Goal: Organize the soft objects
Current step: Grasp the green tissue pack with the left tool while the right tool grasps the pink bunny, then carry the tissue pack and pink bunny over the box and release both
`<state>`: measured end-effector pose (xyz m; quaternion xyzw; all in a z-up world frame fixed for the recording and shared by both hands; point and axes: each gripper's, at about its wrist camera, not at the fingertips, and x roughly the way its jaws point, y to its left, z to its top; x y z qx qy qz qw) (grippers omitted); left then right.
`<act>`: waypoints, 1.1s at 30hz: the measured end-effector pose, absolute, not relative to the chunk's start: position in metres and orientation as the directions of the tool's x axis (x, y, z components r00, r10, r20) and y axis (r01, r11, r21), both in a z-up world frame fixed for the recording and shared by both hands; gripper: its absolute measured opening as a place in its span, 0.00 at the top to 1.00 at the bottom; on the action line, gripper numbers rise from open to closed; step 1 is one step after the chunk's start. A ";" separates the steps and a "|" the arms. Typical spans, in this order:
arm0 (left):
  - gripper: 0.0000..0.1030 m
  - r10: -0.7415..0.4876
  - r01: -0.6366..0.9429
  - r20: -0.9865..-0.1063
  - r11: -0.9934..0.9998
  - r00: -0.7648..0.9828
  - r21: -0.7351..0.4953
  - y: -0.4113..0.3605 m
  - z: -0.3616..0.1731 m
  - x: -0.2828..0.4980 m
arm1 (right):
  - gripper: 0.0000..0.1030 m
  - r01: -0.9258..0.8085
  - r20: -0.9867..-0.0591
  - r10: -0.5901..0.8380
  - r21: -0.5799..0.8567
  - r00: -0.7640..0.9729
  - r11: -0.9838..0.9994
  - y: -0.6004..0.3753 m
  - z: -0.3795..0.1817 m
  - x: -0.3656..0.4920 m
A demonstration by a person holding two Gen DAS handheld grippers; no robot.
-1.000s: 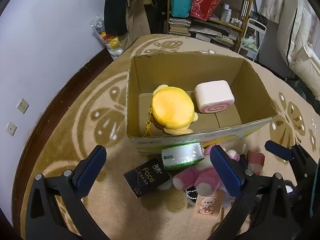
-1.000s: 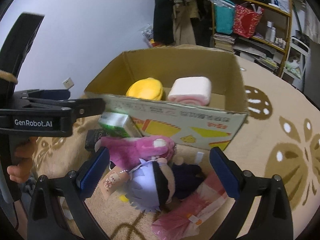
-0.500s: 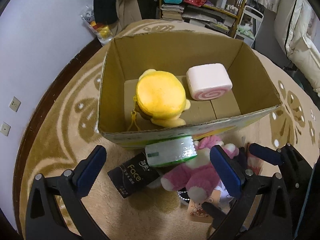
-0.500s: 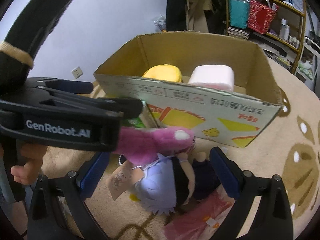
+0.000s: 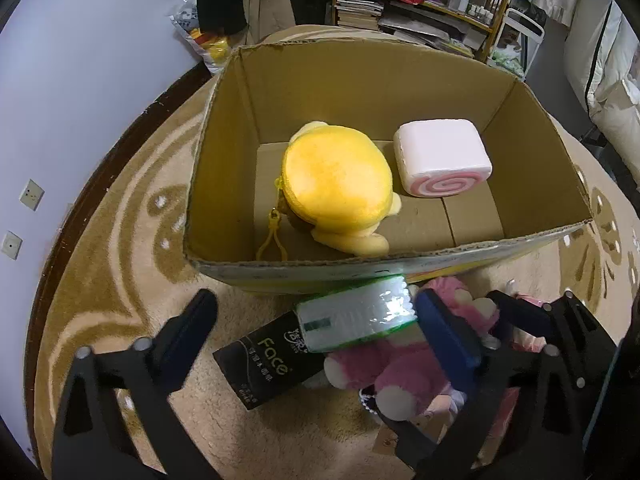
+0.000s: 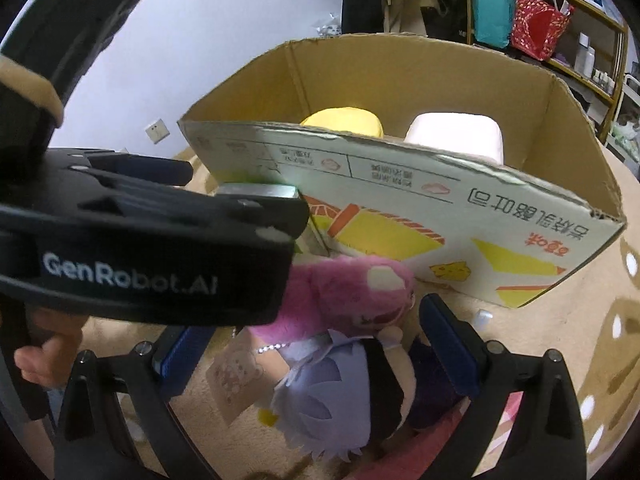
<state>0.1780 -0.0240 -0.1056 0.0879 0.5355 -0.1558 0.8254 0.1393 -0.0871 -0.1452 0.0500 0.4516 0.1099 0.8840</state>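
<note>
The left gripper (image 5: 316, 330) hung over the rug (image 5: 120, 280) with its fingers (image 5: 190, 334) wide apart and closing. Between them lay a green and white tissue pack (image 5: 356, 318) on top of a black pack (image 5: 268, 360), but the fingers did not press on either. The right gripper (image 6: 316, 352) also had its fingers (image 6: 450, 344) spread wide, gripping nothing. A doll with pale purple hair (image 6: 328, 404) lay between them, and a pink plush toy (image 6: 340, 296) was just behind it, against the front wall of the cardboard box (image 5: 360, 272). Inside the box, a yellow plush (image 5: 338, 184) and a pink swirl cushion (image 5: 440, 156) rested side by side.
</note>
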 end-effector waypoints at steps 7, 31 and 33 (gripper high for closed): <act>0.47 -0.226 0.384 -0.919 0.919 0.324 -0.090 -0.028 -0.110 0.176 | 0.00 -0.110 -0.775 0.249 0.229 0.581 0.967 -0.092 -0.147 0.145; 0.49 -0.130 0.287 -0.883 0.958 0.450 0.005 0.012 -0.070 0.160 | 0.25 -0.065 -0.687 0.237 0.268 0.687 0.961 -0.097 -0.120 0.117; 0.49 -0.127 0.282 -0.879 0.959 0.460 0.009 0.015 -0.067 0.159 | 0.25 -0.057 -0.677 0.233 0.271 0.699 0.961 -0.099 -0.114 0.112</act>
